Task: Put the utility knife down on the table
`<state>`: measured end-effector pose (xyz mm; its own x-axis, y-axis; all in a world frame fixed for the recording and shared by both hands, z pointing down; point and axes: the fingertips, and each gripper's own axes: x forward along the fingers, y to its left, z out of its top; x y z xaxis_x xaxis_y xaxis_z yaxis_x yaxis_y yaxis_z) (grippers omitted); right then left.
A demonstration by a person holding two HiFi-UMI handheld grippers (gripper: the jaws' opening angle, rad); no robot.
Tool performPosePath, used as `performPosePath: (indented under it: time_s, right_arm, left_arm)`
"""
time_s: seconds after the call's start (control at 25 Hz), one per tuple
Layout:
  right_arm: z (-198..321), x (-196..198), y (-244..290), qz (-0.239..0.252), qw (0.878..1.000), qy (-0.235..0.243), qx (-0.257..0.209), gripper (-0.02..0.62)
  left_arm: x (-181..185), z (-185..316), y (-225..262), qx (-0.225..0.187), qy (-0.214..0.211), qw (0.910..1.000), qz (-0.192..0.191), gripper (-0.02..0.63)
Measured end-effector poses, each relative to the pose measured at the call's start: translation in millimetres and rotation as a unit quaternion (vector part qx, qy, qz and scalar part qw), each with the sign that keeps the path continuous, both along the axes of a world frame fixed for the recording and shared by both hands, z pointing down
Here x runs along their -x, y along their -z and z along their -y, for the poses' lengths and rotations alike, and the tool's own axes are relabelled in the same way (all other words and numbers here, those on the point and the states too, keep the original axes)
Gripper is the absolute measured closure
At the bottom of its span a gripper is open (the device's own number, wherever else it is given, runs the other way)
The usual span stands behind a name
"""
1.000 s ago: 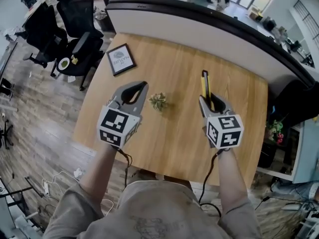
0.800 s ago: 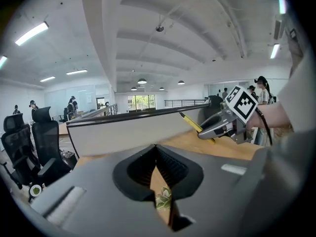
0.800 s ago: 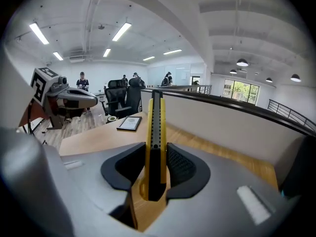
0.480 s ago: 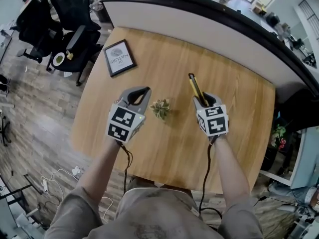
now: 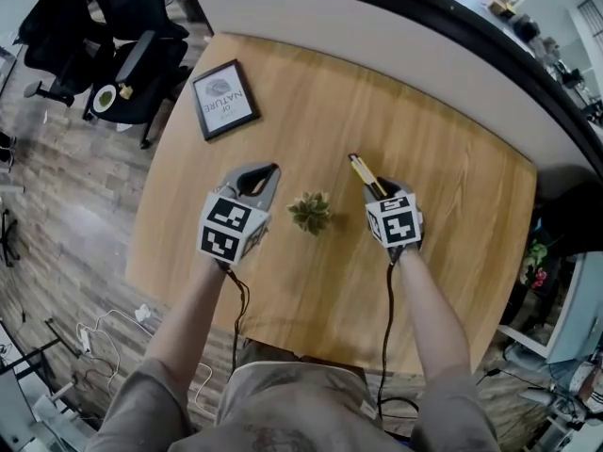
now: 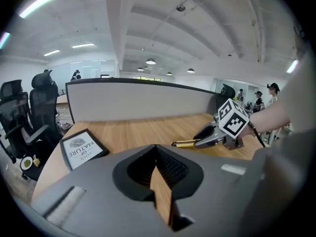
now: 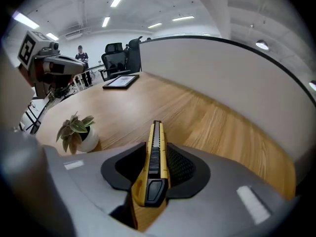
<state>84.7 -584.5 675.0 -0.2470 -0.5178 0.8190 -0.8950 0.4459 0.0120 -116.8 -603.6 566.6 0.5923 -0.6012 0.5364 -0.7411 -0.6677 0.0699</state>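
Right gripper [image 5: 377, 187]: jaws clamped on the utility knife [image 7: 154, 154]. The yellow-and-black body is gripped near the slider, and the front end projects ahead past the jaw tips. The knife is held low over the wooden surface [image 5: 452, 224]; contact with it cannot be told.

Left gripper [image 5: 270, 171]: jaws closed together, nothing gripped between them.

A small potted plant [image 5: 311, 213] is seen on the surface between the two grippers, just left of the right jaws. A framed print [image 5: 224, 99] lies flat ahead and to the left of the left jaws, well apart from them. A grey partition [image 7: 222, 78] runs along the surface's far edge, ahead of both jaws. Office chairs [image 5: 122, 45] are seen off the surface, far to the left.
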Motion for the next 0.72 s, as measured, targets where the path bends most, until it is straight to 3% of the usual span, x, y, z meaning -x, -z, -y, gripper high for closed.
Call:
performPosePath:
  time_s: [0.36, 0.72]
  right_arm:
    - [11.2, 4.1, -37.8, 0.002, 1.000, -0.029, 0.010, 0.454]
    - [3.0, 9.3, -8.9, -0.003, 0.999, -0.029, -0.019, 0.453]
  left_arm:
    - [2.5, -0.6, -30.3, 0.027, -0.003, 0.9996, 0.004, 0.604]
    - [8.4, -9.2, -13.0, 0.018, -0.006, 0.9998, -0.010, 0.604]
